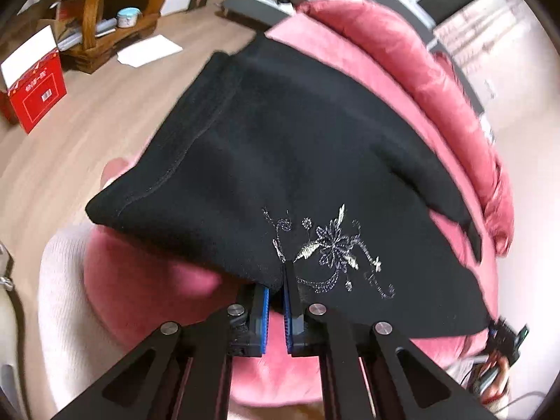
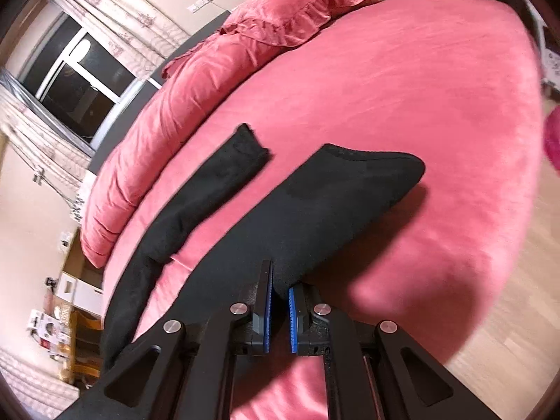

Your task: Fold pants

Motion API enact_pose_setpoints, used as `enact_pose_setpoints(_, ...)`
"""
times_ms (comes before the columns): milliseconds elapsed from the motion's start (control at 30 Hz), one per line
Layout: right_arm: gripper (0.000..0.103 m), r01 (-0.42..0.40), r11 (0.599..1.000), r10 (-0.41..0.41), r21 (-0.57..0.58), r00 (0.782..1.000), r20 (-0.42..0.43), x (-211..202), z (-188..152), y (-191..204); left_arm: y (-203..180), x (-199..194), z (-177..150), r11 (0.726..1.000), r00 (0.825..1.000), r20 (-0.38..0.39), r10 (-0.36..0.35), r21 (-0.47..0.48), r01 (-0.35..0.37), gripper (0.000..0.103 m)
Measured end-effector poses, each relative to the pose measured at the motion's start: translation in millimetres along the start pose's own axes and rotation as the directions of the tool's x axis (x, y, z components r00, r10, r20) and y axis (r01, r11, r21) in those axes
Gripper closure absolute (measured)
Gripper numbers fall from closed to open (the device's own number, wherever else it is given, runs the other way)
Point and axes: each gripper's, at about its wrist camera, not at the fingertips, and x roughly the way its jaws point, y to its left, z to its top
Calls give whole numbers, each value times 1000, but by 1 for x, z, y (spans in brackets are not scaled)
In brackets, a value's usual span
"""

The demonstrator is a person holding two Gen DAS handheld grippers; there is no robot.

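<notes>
Gripping the black pants at their near edge, the left gripper has its blue-padded jaws pinched together on a fold of the cloth just below the silver flower embroidery. From that gripper the garment spreads away toward twelve o'clock, with a stitched hem running off toward ten o'clock and hanging past the side of the pink bed.

In the right wrist view the right gripper is likewise clamped on black cloth, its pads closed on a bunched edge. From it one trouser leg reaches out toward one o'clock, lifted enough to throw a shadow on the bed, while the other leg lies flat toward eleven o'clock, its cuff near the rolled pink duvet.

The long axis of the pants therefore seems to run away from both hands toward the head of the bed. Each hand holds its own end of the near edge, neither clearly nearer, so the coming fold likely carries that edge forward over the legs, or one leg across the other.
</notes>
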Motion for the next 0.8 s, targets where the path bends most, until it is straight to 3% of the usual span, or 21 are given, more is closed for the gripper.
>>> enact_pose_setpoints(67, 96, 36, 999, -36, 23, 999, -18, 4, -6, -14, 0, 8, -4, 1000, 999, -40, 18, 26, -17, 95)
enact_pose_setpoints(167, 94, 97, 991, -90, 87, 993, -79, 26, -14, -36, 13, 15, -3, 998, 998, -67, -5, -61, 1, 86)
enact_pose_setpoints(267, 90, 98, 991, -93, 93, 994, -52, 27, -15, -41, 28, -2, -2, 990, 999, -27, -41, -139, 36, 79)
enact_pose_setpoints(333, 81, 179, 983, -178, 48, 984, -25, 20, -9, -38, 41, -25, -2, 982, 998, 43, -36, -186, 43, 78)
enact_pose_setpoints(400, 63, 353, 935, -353, 11, 934, 60, 5, 0, -31, 55, -52, 2, 971, 990, 138, -5, -238, 38, 76)
enact_pose_setpoints(433, 59, 472, 881, -472, 29, 872, 128, -9, 7, -29, 61, -62, 5, 966, 984, 180, 17, -255, 30, 74)
enact_pose_setpoints(467, 59, 516, 855, -517, 55, 835, 188, -22, 11, -24, 66, -74, 11, 962, 972, 229, 47, -271, 17, 70)
enact_pose_setpoints(500, 58, 516, 854, -515, 63, 823, 239, -32, 15, -19, 70, -84, 20, 959, 957, 278, 81, -284, 1, 66)
enact_pose_setpoints(567, 56, 486, 874, -465, 10, 830, 309, -42, 21, 5, 75, -92, 40, 955, 936, 326, 132, -294, -32, 56)
enact_pose_setpoints(633, 54, 429, 898, -379, -98, 867, 325, -36, 20, 40, 70, -83, 65, 956, 937, 318, 142, -289, -46, 50)
enact_pose_setpoints(700, 51, 327, 916, -266, -234, 929, 258, -14, 9, 81, 64, -69, 90, 971, 946, 306, 108, -238, -33, 47)
enact_pose_setpoints(800, 51, 183, 908, -148, -376, 982, 122, 24, -24, 132, 37, -32, 138, 990, 967, 244, 69, -139, -35, 46)
